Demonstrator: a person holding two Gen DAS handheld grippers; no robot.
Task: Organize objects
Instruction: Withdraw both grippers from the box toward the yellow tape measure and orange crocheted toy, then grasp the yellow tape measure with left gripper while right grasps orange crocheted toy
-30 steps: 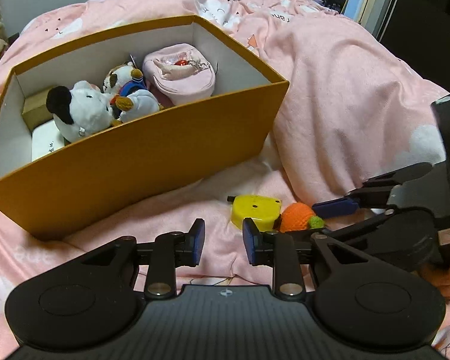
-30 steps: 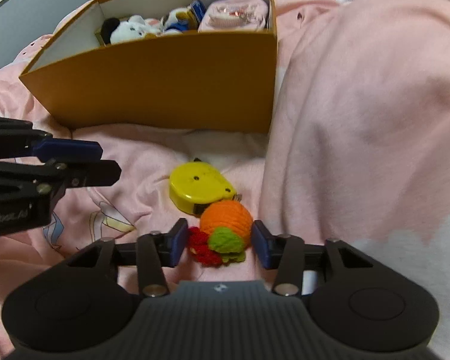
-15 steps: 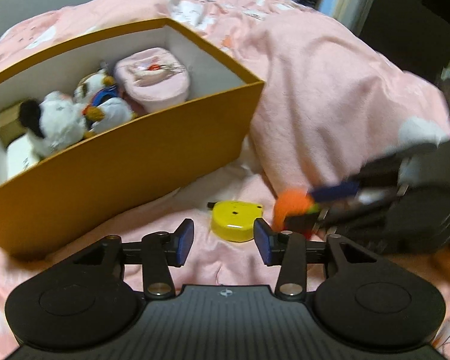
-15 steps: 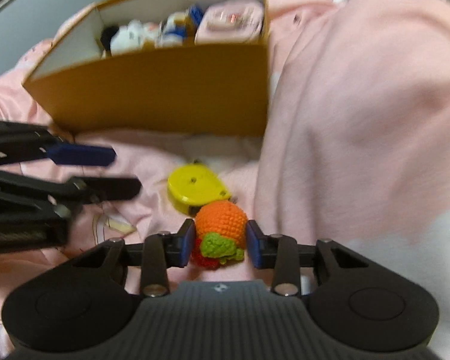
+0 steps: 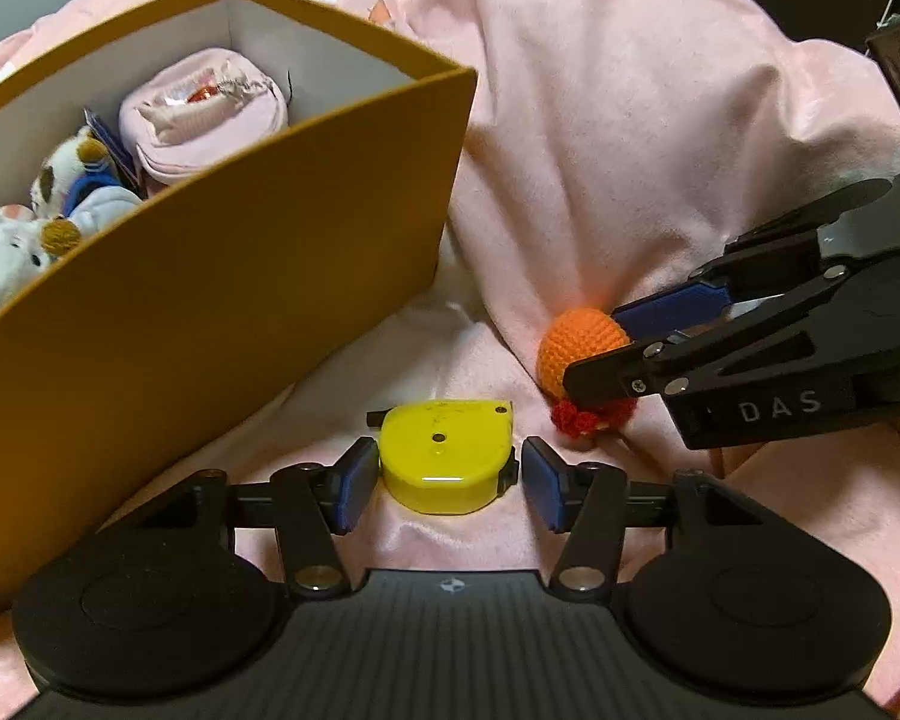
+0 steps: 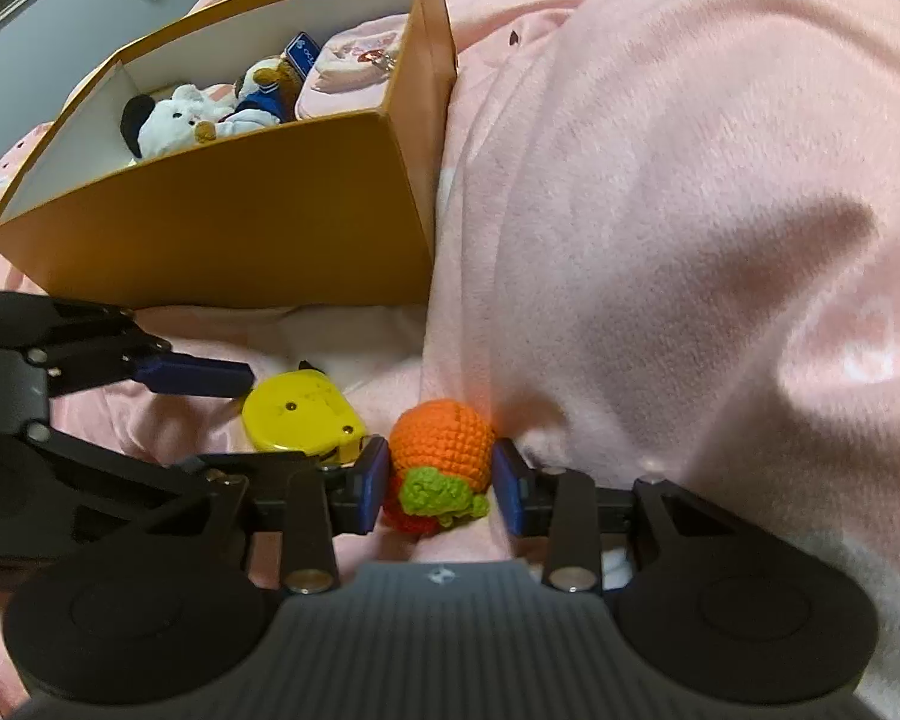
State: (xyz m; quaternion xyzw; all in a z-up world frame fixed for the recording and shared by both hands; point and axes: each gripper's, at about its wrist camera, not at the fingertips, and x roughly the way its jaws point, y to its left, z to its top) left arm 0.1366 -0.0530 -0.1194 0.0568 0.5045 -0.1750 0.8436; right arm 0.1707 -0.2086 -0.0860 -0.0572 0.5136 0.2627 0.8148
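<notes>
On a pink blanket (image 5: 660,138) beside an orange box (image 5: 222,300) of soft toys, the left gripper (image 5: 448,477) has just been opening and now straddles a yellow tape measure (image 5: 444,459), pads not yet pressing. The right gripper (image 6: 440,483) pinches a crocheted orange (image 6: 441,441). Next, likely: the left closes, then both lift to the box.

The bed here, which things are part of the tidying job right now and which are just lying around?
In the job: yellow tape measure between the left gripper pads; orange crochet toy in the right gripper; cardboard box.

Just there: pink blanket; plush toys already boxed.
</notes>
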